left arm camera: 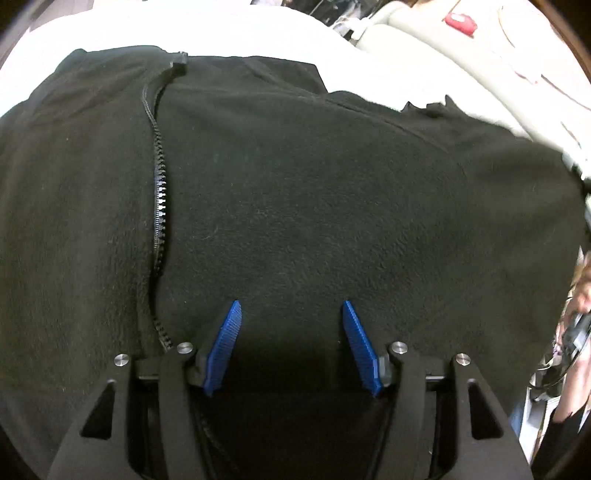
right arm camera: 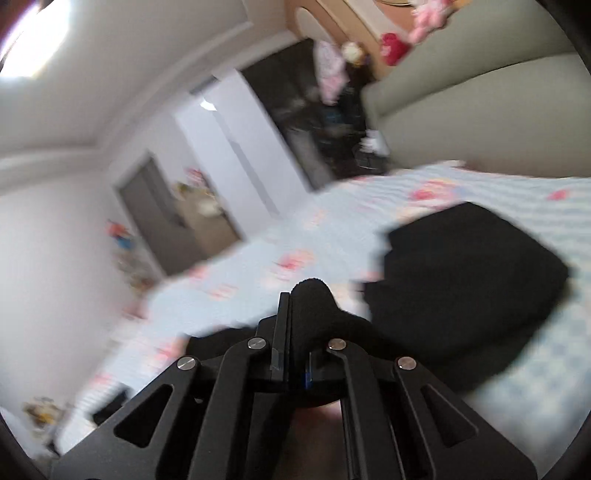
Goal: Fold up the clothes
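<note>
Left wrist view first: we look down on the black fleece jacket, which fills nearly the whole frame and lies spread over a white bed cover. Its zipper runs from the collar end at the top of the frame down toward our left finger, curving slightly, with the zipper pull at the top. The left gripper sits low over the fleece with its blue fingertips spread wide apart, nothing between them; we cannot tell whether the tips touch the cloth.

From the right wrist view, which is blurred, we see the bed sheet, pale blue with pink flower prints, stretching across the middle of the frame. On it, to the right, lies the dark bulk of the same jacket, folded into a thick block. A grey headboard rises beyond the bed, and a doorway opens in the white wall to the left. The right gripper has its jaws clenched on a fold of the black fleece, and a rounded nub of fabric pokes up just past the fingers, running back to the rest of the garment on the right.
</note>
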{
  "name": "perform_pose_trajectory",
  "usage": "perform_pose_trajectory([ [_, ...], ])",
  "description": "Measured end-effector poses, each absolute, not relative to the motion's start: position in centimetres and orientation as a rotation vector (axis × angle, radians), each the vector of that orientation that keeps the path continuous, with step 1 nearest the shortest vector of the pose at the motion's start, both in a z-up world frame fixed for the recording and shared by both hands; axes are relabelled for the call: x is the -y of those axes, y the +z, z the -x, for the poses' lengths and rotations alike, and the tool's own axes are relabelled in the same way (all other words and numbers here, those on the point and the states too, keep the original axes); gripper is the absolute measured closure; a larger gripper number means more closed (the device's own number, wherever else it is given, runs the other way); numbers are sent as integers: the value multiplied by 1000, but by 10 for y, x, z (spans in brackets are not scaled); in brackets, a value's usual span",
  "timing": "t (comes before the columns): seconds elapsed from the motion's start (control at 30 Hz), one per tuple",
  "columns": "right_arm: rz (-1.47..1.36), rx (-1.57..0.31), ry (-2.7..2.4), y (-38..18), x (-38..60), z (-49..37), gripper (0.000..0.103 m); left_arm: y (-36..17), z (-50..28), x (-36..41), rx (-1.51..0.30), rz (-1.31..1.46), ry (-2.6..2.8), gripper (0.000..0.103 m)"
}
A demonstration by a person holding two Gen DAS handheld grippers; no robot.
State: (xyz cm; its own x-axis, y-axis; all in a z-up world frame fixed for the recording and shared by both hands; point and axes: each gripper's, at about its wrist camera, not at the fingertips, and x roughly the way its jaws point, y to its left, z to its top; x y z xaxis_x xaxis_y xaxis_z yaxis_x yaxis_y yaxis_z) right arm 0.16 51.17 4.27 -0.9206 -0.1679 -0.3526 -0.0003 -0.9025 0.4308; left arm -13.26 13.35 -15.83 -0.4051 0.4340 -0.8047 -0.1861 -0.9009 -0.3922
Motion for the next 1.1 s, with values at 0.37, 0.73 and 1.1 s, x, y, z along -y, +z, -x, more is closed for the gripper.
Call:
perform_pose_trajectory([
  [0.37, -573, 453, -3004, 55, -507, -45, 100, -184, 135, -146, 101, 1493, 2352, 34],
  [0.73, -1172, 744, -2800, -43, -510, -77, 68, -123, 66, -112, 381, 1235, 2329, 35],
  [1.1, -1454, 524, -2479, -120, -382, -30, 63, -172, 22, -156, 61, 1427, 2325, 68],
])
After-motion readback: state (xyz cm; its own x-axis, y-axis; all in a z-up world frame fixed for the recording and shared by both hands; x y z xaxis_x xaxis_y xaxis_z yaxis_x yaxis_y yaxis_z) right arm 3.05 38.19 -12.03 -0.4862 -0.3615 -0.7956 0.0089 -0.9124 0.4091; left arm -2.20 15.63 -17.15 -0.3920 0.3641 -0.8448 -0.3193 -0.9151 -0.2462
